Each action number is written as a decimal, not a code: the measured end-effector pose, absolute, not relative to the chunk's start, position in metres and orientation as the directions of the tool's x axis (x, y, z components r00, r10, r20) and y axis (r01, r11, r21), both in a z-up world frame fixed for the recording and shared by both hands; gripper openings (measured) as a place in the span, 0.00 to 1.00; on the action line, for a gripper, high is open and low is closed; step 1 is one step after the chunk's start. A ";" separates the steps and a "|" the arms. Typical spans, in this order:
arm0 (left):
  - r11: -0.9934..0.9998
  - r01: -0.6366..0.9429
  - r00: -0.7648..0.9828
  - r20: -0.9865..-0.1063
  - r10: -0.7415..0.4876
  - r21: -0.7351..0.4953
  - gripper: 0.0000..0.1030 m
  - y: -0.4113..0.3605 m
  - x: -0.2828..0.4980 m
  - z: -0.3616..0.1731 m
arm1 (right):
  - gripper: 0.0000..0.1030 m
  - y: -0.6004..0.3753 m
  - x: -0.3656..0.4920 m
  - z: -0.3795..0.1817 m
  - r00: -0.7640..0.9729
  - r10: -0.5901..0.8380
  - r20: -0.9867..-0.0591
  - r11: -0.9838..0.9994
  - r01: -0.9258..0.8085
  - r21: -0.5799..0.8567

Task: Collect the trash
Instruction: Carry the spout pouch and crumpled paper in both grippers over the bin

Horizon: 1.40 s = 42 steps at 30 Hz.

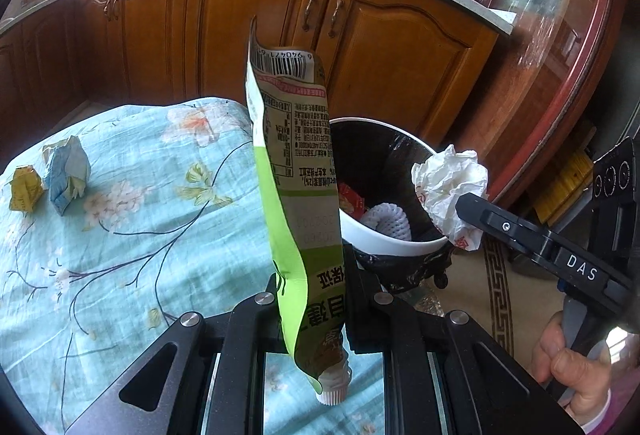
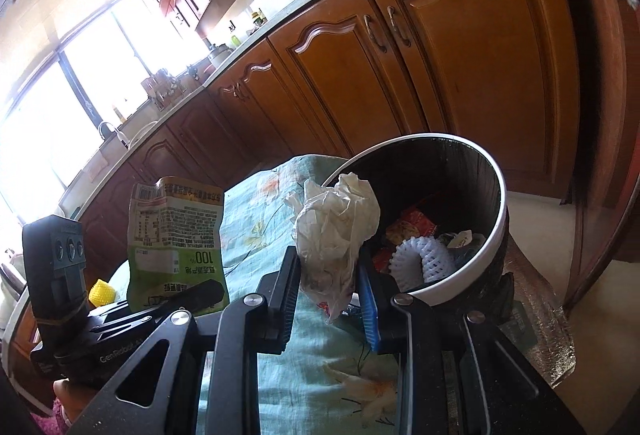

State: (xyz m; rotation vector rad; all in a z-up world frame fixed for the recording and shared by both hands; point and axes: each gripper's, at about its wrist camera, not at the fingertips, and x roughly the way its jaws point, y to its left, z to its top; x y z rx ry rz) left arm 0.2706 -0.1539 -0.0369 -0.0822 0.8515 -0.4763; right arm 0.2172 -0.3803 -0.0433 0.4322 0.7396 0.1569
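Green foil fills my left view: the pouch (image 1: 294, 171) stands upright in my left gripper (image 1: 312, 295), jaws clamped on its lower end just above the white spout cap (image 1: 333, 393), so the tall body clears the cloth (image 1: 132, 235) while I carry it. My right gripper (image 2: 330, 299) has its jaws closed on the crumpled paper (image 2: 340, 219), pinching the wad's trailing plastic tail so the bulk sits ahead of the fingertips, ready to fall free.

I keep both loads near the bin (image 1: 400, 249), which sits off the far right corner of the cloth-covered counter. Seen from the left camera, the paper hangs over the bin's right rim; the pouch is just short of its left rim. Inside lie a red wrapper (image 2: 412, 227) and a white foam net (image 2: 416, 257), so earlier trash has landed there.

Two crushed cartons, one yellow (image 1: 26, 189) and one blue-white (image 1: 66, 173), wait touching each other at the counter's far left edge. I judge release over the bin comes next, then those cartons.
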 end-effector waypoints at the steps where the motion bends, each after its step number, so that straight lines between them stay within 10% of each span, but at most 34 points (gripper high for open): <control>1: 0.891 0.375 0.560 -0.704 -0.437 -0.256 0.13 -0.156 0.272 -0.036 | 0.27 -0.380 0.217 -0.043 0.733 0.284 -0.618 0.902 0.015 0.433; 42: 0.862 0.456 0.471 -0.762 -0.445 -0.222 0.14 -0.244 0.354 -0.058 | 0.28 -0.435 0.259 -0.057 0.701 0.198 -0.685 0.922 0.103 0.373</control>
